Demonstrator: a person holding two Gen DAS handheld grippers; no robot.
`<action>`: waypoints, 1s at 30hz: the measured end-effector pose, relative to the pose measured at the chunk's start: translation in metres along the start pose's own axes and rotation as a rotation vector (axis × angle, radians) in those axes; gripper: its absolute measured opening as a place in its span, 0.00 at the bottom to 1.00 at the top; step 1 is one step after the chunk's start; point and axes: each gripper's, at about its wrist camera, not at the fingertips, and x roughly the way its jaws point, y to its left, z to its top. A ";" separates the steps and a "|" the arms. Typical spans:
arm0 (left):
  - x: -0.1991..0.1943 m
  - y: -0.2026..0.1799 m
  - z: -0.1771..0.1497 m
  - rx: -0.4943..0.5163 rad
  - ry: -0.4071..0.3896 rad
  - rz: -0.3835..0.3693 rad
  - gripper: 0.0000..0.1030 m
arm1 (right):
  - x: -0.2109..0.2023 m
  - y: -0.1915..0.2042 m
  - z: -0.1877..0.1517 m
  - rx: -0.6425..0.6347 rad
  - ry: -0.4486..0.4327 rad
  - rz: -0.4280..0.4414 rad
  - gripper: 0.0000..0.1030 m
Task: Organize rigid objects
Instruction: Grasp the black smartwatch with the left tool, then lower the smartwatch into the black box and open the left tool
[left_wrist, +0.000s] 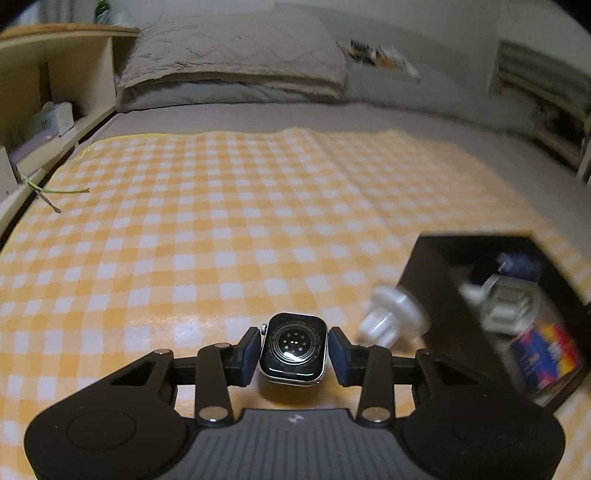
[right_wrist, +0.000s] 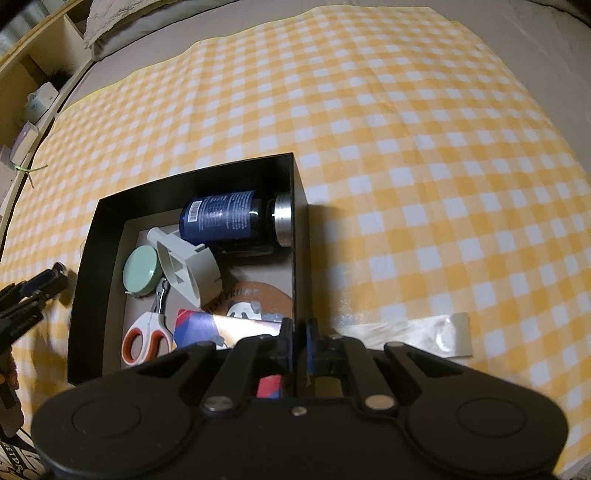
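Observation:
A strapless smartwatch body lies face down on the yellow checked cloth between the blue pads of my left gripper. The jaws stand open, with small gaps on both sides of the watch. A white plastic knob lies just to its right, blurred. The black box holds a dark blue bottle, a mint round case, a grey plastic piece, orange-handled scissors and a colourful packet. My right gripper is shut on the box's right wall.
A wooden shelf unit runs along the left of the bed. Pillows lie at the head. A strip of clear tape lies on the cloth right of the box. The left gripper shows at the left edge of the right wrist view.

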 end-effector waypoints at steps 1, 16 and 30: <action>-0.004 -0.002 0.003 -0.020 -0.011 -0.021 0.40 | 0.000 -0.001 0.000 0.002 0.001 0.003 0.07; -0.034 -0.104 0.005 0.146 -0.055 -0.266 0.40 | 0.000 -0.002 0.001 -0.001 0.003 0.001 0.07; 0.013 -0.157 -0.015 0.354 0.056 -0.230 0.40 | -0.006 -0.004 0.000 -0.005 -0.007 0.011 0.07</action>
